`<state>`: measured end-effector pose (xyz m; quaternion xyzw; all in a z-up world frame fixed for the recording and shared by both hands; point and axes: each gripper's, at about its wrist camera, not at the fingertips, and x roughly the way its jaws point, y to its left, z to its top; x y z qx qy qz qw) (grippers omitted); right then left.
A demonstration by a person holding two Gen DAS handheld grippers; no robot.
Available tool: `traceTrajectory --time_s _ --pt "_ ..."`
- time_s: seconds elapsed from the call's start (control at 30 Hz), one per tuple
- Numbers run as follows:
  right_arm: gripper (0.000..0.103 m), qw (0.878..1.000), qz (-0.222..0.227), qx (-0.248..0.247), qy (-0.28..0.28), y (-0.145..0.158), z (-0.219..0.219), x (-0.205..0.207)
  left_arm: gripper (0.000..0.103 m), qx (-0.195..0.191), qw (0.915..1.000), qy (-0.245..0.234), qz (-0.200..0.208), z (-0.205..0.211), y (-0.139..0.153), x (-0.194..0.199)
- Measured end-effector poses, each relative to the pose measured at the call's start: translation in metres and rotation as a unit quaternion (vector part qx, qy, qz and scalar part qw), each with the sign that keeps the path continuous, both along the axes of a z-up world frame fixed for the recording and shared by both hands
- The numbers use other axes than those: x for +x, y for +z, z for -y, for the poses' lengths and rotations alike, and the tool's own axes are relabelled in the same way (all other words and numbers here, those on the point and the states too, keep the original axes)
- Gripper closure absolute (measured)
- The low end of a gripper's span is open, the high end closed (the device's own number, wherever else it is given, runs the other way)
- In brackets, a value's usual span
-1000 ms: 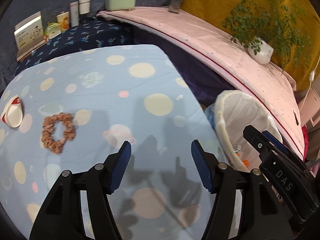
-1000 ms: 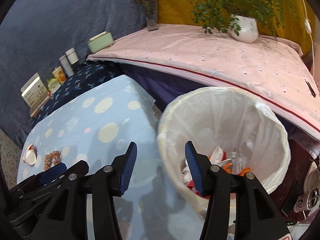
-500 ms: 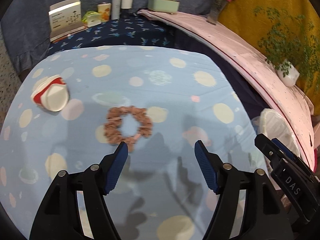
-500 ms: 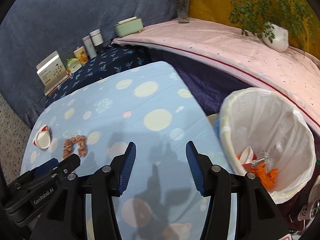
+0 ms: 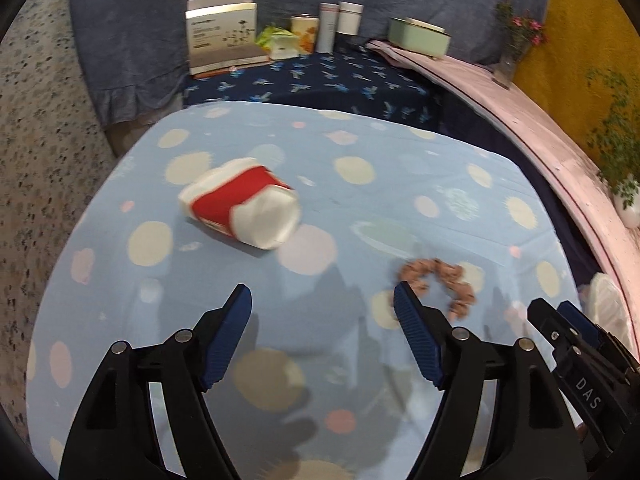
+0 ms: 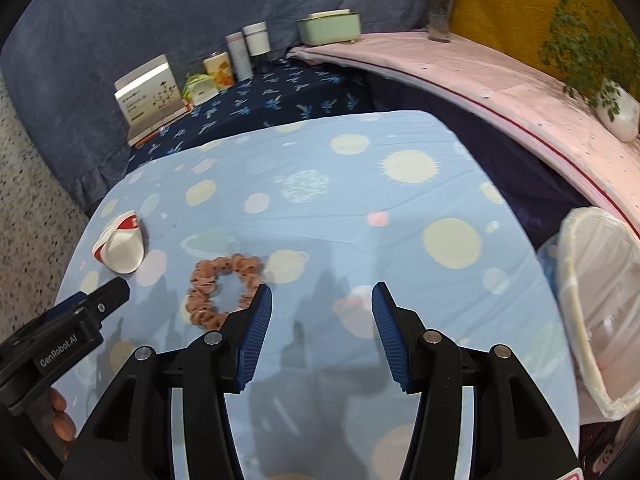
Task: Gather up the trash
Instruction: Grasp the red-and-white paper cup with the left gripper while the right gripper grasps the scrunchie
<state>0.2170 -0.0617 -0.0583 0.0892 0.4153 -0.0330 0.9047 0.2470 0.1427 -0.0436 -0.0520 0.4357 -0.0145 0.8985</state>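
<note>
One crushed paper cup [image 5: 240, 213] is lying left of centre on the tablecloth [image 5: 400, 152], waiting; my left gripper [image 5: 322, 312] is opening, empty; right gripper [image 6: 322, 305] half-spread, empty; bin [image 6: 576, 280] at right.

Crushed paper cup [image 5: 240, 208], red and white, seen lying on its side on blue spotted tablecloth [image 5: 360, 208], open mouth turned toward camera, near cloth's left edge. Nothing shown touching cup. Bin [image 6: 600, 312], lined with pale translucent bag, seen standing off table's right edge, below tabletop level, well apart from cup; bin contents not discernible in right wrist view.
</note>
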Motion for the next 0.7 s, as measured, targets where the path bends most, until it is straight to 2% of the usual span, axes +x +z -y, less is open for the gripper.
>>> traceTrajectory --time_s 0.1,0.3,0.57,0.6,0.7 --pt "0.052 1.000 -0.005 -0.003 0.017 -0.005 -0.017 0.012 0.028 0.017 0.9996 0.022 0.005 -0.019 -0.003 0.008" --pt "0.052 0.999 -0.019 -0.006 0.034 -0.019 -0.038 0.034 0.024 0.024 0.9981 0.057 -0.002 -0.048 -0.014 0.027" --pt "0.052 0.999 -0.037 -0.005 0.040 -0.038 -0.043 0.048 0.025 0.025 0.9977 0.060 -0.017 -0.056 -0.031 0.048" --pt "0.052 0.998 -0.039 -0.005 0.040 -0.040 -0.043 0.049 0.026 0.024 0.9977 0.060 -0.020 -0.056 -0.033 0.051" --pt "0.058 0.998 -0.042 -0.001 0.042 -0.043 -0.044 0.052 0.041 0.012 0.9982 0.052 -0.028 -0.057 -0.037 0.055"
